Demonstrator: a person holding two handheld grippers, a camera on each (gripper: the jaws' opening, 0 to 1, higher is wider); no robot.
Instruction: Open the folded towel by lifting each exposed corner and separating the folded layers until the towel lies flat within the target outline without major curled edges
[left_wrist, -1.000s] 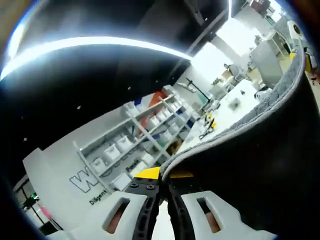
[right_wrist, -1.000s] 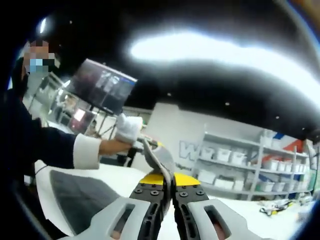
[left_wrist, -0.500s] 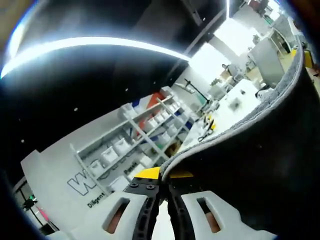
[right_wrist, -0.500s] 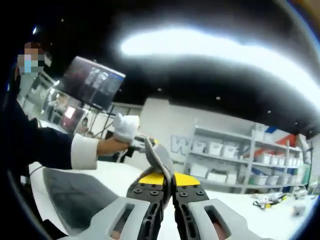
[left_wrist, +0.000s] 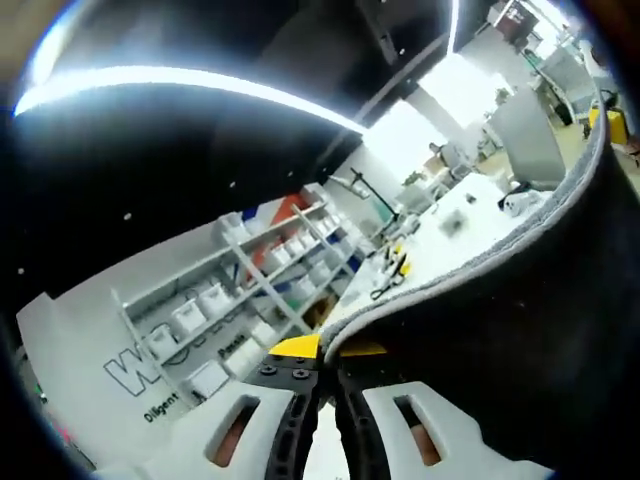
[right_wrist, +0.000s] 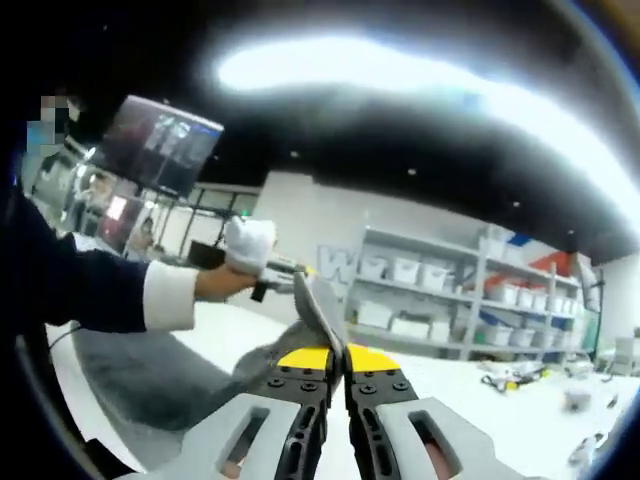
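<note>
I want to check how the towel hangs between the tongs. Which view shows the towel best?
The right gripper view: the towel stretches from the right tongs toward the left tongs in the gloved hand. The left gripper view shows a close dark sheet with a grey hem.

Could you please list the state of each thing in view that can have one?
Left tool: shut on the towel's edge.
Right tool: shut on the towel's edge.
Towel: lifted off the table, hanging between both tools, not flat.
Gloved hand: closed around the left tool's handle.
Monitor: switched on.
</note>
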